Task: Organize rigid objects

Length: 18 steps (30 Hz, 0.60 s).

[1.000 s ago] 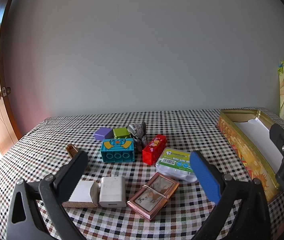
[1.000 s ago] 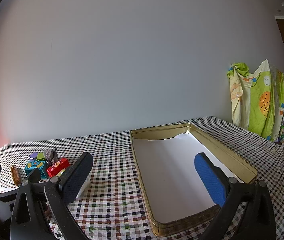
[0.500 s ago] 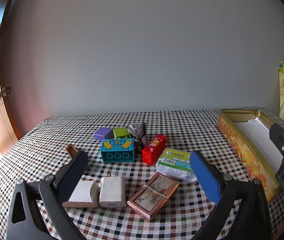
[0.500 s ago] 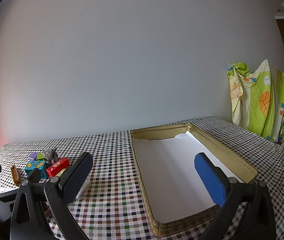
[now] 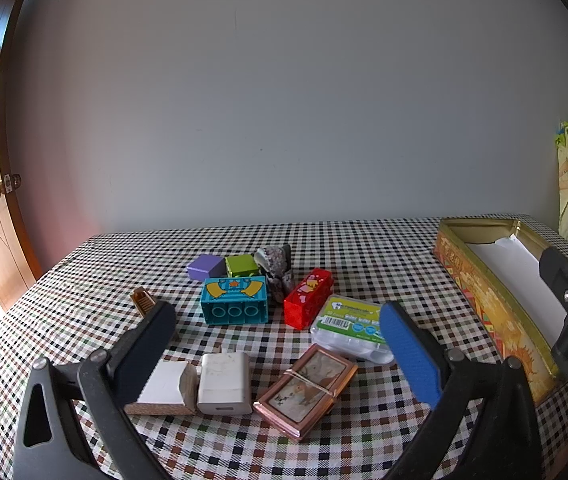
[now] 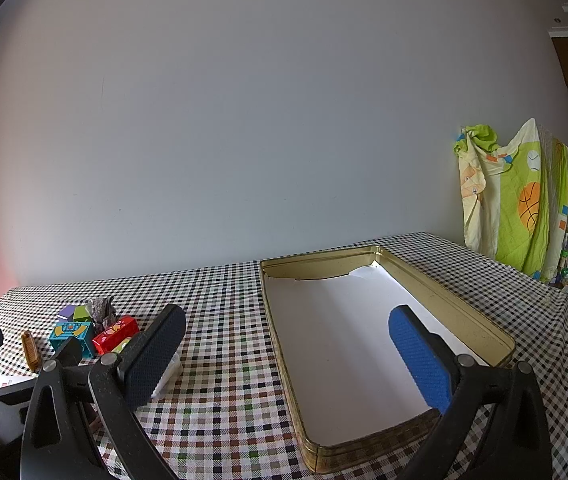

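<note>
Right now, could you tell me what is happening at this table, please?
A person holds two grippers over a checked table, and neither grips anything. The left gripper, jaws open, faces a cluster of small items: a white charger, a framed picture, a teal block and a red box. The right gripper, also open, hangs above the gold tin, which holds only a white paper lining.

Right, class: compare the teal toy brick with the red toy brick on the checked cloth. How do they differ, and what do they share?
The teal toy brick is wider and bulkier; the red toy brick is narrower and longer. The teal one faces the left camera squarely, showing three round holes along its front; the red one lies angled away. The teal one carries a yellow and orange print, the red a yellow cartoon figure. Both are printed blocks resting untouched on the tablecloth.
</note>
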{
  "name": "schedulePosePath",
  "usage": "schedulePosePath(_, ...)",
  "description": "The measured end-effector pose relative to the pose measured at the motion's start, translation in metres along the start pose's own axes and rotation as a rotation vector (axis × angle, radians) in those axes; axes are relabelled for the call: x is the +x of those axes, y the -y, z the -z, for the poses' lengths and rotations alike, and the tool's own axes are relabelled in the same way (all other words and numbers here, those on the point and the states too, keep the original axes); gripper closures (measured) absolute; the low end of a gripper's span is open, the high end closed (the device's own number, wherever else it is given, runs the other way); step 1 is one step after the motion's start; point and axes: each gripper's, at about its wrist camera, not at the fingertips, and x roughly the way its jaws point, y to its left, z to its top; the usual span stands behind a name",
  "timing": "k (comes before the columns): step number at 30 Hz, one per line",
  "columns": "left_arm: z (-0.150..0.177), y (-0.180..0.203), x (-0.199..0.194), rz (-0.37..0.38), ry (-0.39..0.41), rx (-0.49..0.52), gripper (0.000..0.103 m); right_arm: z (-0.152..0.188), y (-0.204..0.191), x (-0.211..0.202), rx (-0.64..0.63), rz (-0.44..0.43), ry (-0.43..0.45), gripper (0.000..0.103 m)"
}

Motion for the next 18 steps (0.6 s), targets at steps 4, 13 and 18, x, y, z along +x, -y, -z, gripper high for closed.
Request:
schedulePosePath(4, 0.0, 0.0, 0.0002, 0.0, 0.0, -0.001, 0.0, -0.0001, 0.0, -0.0001, 0.0, 0.0, 0.0, 0.0)
schedulePosePath(13, 0.0006, 0.0005, -0.0011, -0.001, -0.002, -0.006, 0.0, -0.0002, 0.0001, -0.0003, -0.003, 0.0, 0.0, 0.0)
schedulePosePath(18, 0.001, 0.001, -0.0005, 0.003, -0.009, -0.01, 0.0, -0.0004, 0.0001, -0.0005, -0.002, -0.002, 0.001, 0.0)
